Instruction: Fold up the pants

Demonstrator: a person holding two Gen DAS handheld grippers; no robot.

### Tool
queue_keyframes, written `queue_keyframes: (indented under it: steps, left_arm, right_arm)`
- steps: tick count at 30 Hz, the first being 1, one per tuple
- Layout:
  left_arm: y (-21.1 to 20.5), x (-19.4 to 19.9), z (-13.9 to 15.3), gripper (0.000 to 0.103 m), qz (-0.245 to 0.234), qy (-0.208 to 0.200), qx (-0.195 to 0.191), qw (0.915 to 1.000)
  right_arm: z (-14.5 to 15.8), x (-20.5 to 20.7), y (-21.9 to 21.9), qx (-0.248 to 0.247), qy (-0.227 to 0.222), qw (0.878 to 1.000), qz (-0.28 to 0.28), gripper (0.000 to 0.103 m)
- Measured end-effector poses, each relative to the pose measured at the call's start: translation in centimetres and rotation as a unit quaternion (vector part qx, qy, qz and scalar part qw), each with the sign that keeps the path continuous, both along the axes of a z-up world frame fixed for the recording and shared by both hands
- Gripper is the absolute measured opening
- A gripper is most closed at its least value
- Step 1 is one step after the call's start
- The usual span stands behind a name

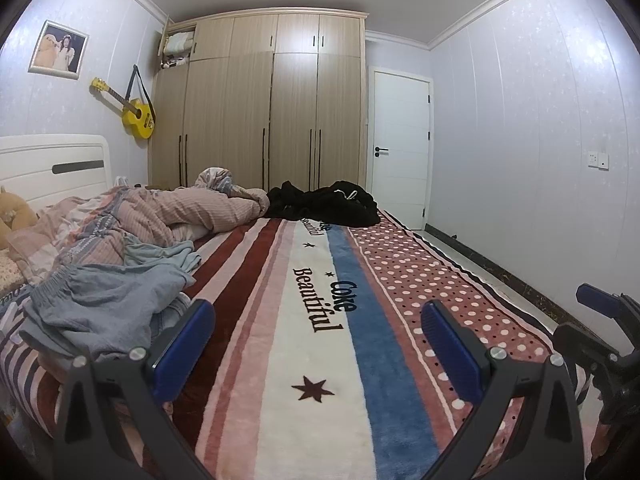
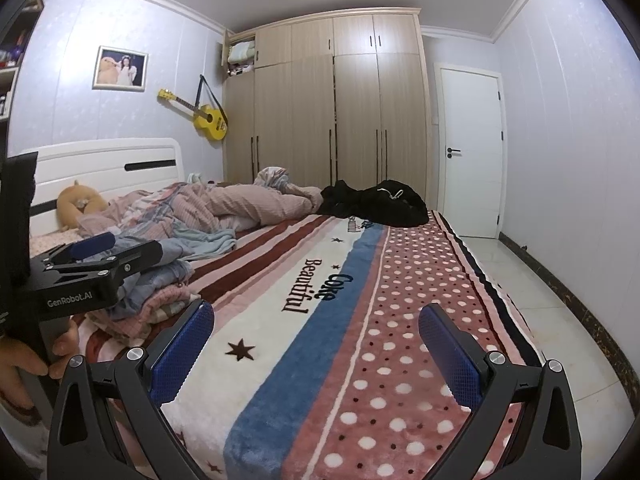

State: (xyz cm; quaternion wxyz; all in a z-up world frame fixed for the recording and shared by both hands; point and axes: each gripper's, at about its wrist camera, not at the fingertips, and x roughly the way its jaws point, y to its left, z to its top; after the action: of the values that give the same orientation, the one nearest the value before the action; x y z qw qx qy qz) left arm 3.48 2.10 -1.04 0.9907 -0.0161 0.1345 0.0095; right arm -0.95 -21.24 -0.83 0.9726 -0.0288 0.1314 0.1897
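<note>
We hold the left claw [image 1: 318,332] and the right claw [image 2: 316,334] spread wide and empty above the striped blanket [image 1: 320,380]. The grey-blue pants [image 1: 108,304] lie crumpled at the lower left of the left view, tangled among other clothes [image 2: 160,304]. We risk pinching a neighbouring garment or the blanket along with them.

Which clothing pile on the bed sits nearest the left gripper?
The crumpled blue-grey pants, beside the open left gripper at its left fingertip. The black garment heap lies far off, at the bed's other end near the wardrobe.
</note>
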Motion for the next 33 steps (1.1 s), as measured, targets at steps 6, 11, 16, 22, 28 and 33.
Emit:
queue_keyframes:
  steps: [6, 11, 16, 22, 28, 33]
  left_arm:
    - [-0.09, -0.07, 0.03, 0.102, 0.000, -0.002, 0.001, 1.0000]
    - [-0.11, -0.07, 0.03, 0.102, 0.000, -0.002, 0.001, 1.0000]
    - [-0.13, -0.08, 0.05, 0.102, 0.000, -0.001, 0.000, 1.0000]
    - [-0.13, -0.08, 0.04, 0.102, 0.000, -0.001, 0.000, 1.0000]
    - [-0.11, -0.09, 0.04, 0.102, 0.000, -0.001, 0.000, 1.0000]
    - [-0.11, -0.09, 0.04, 0.102, 0.000, -0.001, 0.000, 1.0000]
  right_arm:
    - [0.12, 0.08, -0.01, 0.000, 0.000, 1.000, -0.002, 0.102]
    - [0.43, -0.03, -0.06, 0.002, 0.000, 1.000, -0.006, 0.102]
    - [0.44, -0.01, -0.03, 0.001, 0.000, 1.000, -0.005, 0.102]
    - [0.38, -0.02, -0.05, 0.002, 0.000, 1.000, -0.006, 0.102]
    - [0.42, 0.05, -0.06, 0.001, -0.001, 1.000, -0.006, 0.102]
    - [0.40, 0.08, -0.15, 0.003, 0.000, 1.000, -0.005, 0.102]
